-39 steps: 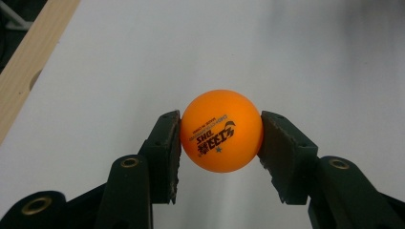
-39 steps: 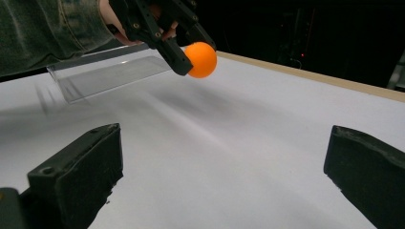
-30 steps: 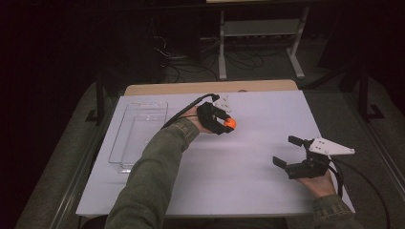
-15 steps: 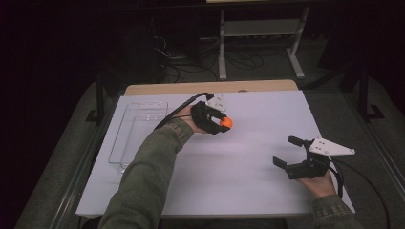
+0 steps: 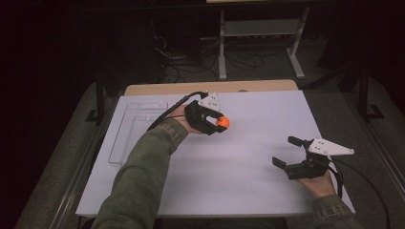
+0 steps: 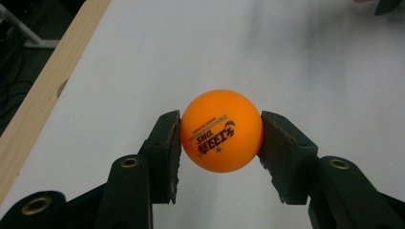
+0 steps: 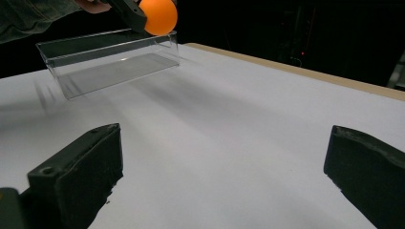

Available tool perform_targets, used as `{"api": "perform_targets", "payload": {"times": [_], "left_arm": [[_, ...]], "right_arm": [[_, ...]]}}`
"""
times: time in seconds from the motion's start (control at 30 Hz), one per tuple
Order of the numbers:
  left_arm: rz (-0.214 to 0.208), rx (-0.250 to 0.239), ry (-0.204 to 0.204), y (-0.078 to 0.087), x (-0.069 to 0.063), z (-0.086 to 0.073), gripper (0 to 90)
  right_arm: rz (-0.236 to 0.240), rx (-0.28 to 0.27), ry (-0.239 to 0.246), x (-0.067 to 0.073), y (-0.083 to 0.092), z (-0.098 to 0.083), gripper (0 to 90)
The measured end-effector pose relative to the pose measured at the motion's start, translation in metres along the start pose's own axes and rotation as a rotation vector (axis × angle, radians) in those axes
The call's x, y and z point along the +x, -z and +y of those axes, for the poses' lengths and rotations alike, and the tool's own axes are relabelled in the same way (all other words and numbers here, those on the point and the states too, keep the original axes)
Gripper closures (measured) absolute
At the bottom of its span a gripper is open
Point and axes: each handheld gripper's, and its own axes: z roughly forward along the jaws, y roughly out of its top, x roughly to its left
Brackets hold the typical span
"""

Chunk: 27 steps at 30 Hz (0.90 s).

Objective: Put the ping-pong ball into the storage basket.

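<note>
Gripping an orange table-tennis ball point(image 6: 221, 130) between its two black jaws, my left claw point(image 5: 216, 125) hangs above the white surface point(image 5: 248, 162), the pads pressed on opposite sides of the ball and the printed logo turned toward the camera. The ball sits at the very tip of the claw, clear of the sheet below.

The relation that matters, as I judge it, is the clear plastic tray point(image 5: 136, 131): it lies on the surface just to the outer side of my left claw, beside the sleeve point(image 5: 143, 176) and back toward the left edge, its long axis running away from me. From the right gripper view the tray point(image 7: 110, 59) shows as an empty, shallow, open-topped box, with the ball point(image 7: 158, 15) held just above and beyond its far corner. If the ball is bound for the tray, the left claw needs a short carry sideways over the near wall, then a release low enough that the light ball does not bounce out.

My right claw point(image 5: 289, 153) rests well apart, toward the near right of the surface, jaws spread wide with nothing between them; the left is plainly the nearer one. Nothing stands between ball and tray save the tray's own rim.
</note>
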Motion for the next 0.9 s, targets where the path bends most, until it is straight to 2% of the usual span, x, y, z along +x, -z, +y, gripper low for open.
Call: {"api": "perform_targets", "payload": {"times": [0.37,0.9], "left_arm": [[0.013,-0.005,-0.005,0.015,-0.005,-0.003,50.2],[0.028,0.0,0.016,0.034,-0.007,-0.011,50.2]], "right_arm": [[-0.003,-0.011,-0.001,0.0,0.001,0.0,0.0],[-0.001,-0.01,-0.001,0.0,0.001,0.0,0.0]]}}
